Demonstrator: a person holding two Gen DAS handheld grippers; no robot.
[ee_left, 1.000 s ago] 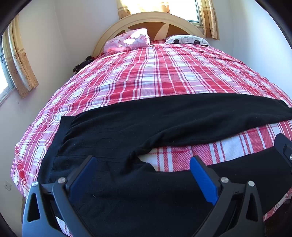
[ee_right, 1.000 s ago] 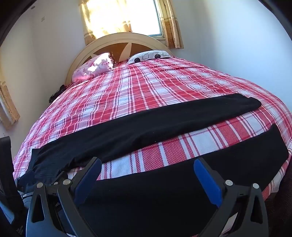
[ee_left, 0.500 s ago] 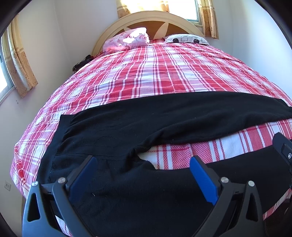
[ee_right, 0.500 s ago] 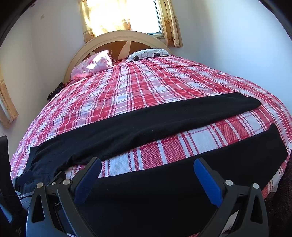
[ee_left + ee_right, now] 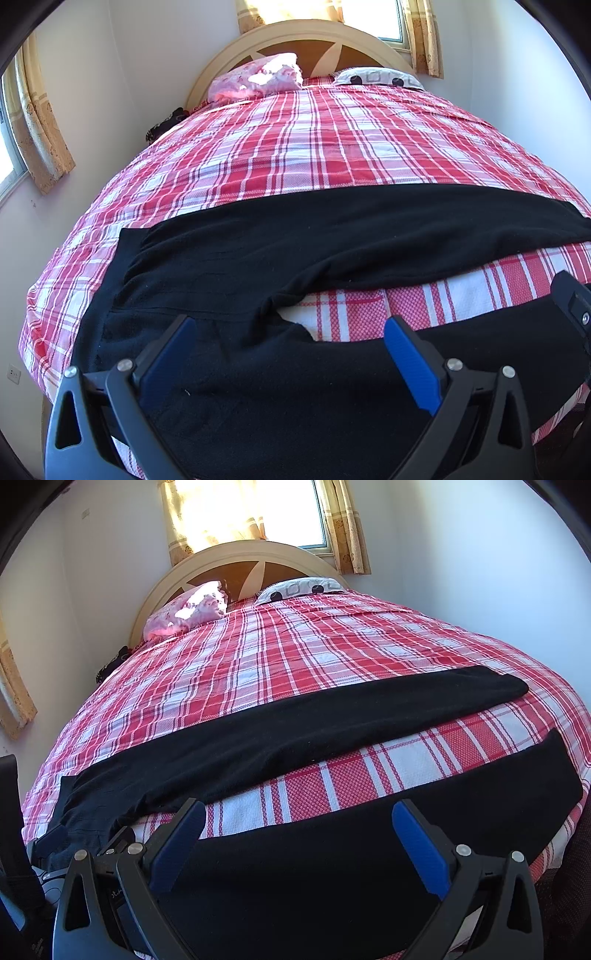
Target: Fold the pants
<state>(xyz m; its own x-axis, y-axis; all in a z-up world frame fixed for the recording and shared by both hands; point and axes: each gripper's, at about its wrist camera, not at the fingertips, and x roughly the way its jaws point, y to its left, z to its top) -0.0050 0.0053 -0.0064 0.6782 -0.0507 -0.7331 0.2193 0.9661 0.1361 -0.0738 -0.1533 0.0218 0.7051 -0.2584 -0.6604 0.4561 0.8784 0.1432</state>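
Black pants lie spread across the plaid bedspread

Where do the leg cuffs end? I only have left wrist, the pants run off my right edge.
Observer: In the right wrist view the far leg cuff lies flat on the plaid bedspread, short of the bed's right edge.
Operator: And the near leg?
Observer: The near leg cuff ends closer to that edge, with a band of plaid showing between the two legs.
Operator: Right gripper holding anything?
Observer: No. The right gripper is open, with the near leg lying between its blue fingers, not pinched.
Operator: Left is open too, over the waist end.
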